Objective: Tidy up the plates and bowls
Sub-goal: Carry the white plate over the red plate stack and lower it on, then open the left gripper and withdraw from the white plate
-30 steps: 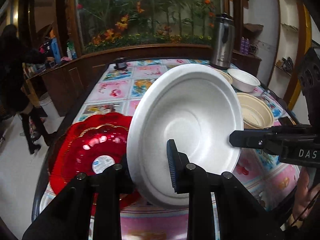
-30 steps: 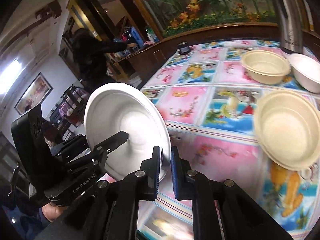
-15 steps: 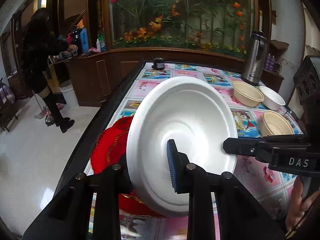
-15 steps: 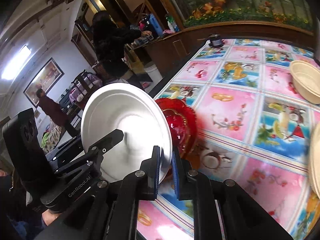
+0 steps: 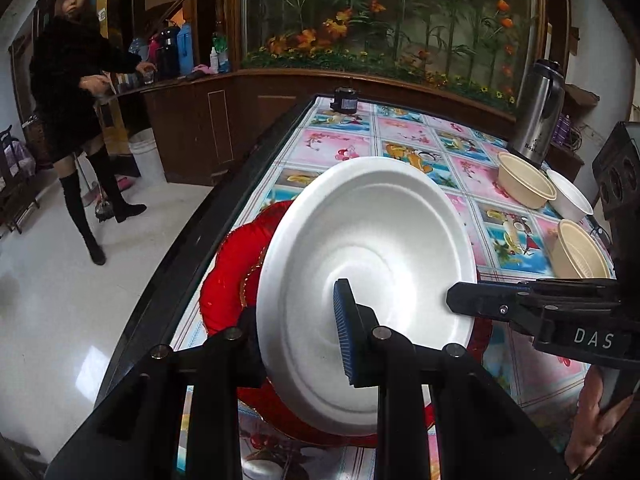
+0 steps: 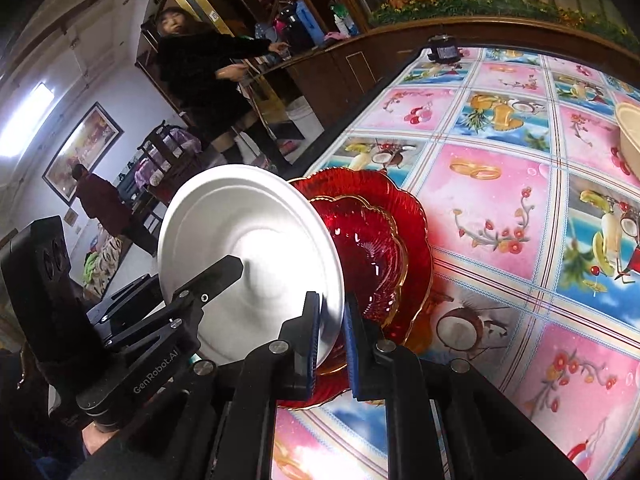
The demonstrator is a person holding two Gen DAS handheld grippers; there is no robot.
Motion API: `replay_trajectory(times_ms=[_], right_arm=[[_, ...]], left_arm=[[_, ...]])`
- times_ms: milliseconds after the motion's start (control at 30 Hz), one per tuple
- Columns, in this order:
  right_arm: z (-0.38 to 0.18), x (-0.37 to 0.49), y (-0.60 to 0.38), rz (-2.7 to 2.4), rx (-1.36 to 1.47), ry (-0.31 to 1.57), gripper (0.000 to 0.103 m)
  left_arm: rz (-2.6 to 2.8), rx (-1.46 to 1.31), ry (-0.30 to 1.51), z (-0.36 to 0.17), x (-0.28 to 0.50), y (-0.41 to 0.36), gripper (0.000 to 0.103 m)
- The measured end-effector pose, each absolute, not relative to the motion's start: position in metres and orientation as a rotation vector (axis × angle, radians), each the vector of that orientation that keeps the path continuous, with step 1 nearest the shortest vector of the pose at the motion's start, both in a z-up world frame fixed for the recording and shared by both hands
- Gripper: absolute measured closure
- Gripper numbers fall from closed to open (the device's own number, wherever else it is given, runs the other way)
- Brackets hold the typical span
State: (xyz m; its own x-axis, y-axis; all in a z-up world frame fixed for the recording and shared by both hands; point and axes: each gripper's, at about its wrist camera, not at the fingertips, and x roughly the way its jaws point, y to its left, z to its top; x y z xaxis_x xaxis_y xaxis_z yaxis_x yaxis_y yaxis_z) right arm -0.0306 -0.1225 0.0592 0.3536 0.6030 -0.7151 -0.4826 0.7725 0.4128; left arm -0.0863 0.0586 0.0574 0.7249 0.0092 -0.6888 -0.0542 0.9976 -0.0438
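A white plate (image 5: 372, 264) is held tilted on edge over a stack of red glass plates (image 5: 228, 276). My left gripper (image 5: 296, 340) is shut on its near rim. My right gripper (image 6: 332, 328) is shut on the opposite rim and shows in the left wrist view (image 5: 520, 304) at the right. In the right wrist view the white plate (image 6: 248, 248) hangs just above the red plates (image 6: 384, 240), which lie near the table's left edge. Two tan bowls (image 5: 524, 184) (image 5: 580, 252) and a white bowl (image 5: 568, 200) stand at the far right.
The table (image 6: 520, 216) has a colourful patterned cover and a dark left edge (image 5: 192, 248). A steel thermos (image 5: 538, 112) stands at the back right, a small dark jar (image 5: 344, 101) at the back. A woman in black (image 5: 76, 112) stands on the floor to the left.
Both grippers have carried the white plate leftward and down, over the red plates. The bowls have slid toward the right of both views.
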Motion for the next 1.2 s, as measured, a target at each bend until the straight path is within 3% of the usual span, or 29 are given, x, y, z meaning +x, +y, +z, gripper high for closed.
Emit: replay_trajectory(times_ms=[533, 667, 1200], right_arm=[[0.047, -0.022, -0.123, 0.647, 0.111, 0.986, 0.089], [0.05, -0.022, -0.129, 0.647, 0.128, 0.966, 0.077], [0.067, -0.025, -0.187, 0.627, 0.261, 0.923, 0.076]], left_arm=[[0.065, -0.083, 0.796, 0.045, -0.075, 0.069, 0.08], [0.07, -0.084, 0.796, 0.046, -0.076, 0.071, 0.08], [0.052, -0.063, 0.743, 0.072, -0.086, 0.051, 0.078]])
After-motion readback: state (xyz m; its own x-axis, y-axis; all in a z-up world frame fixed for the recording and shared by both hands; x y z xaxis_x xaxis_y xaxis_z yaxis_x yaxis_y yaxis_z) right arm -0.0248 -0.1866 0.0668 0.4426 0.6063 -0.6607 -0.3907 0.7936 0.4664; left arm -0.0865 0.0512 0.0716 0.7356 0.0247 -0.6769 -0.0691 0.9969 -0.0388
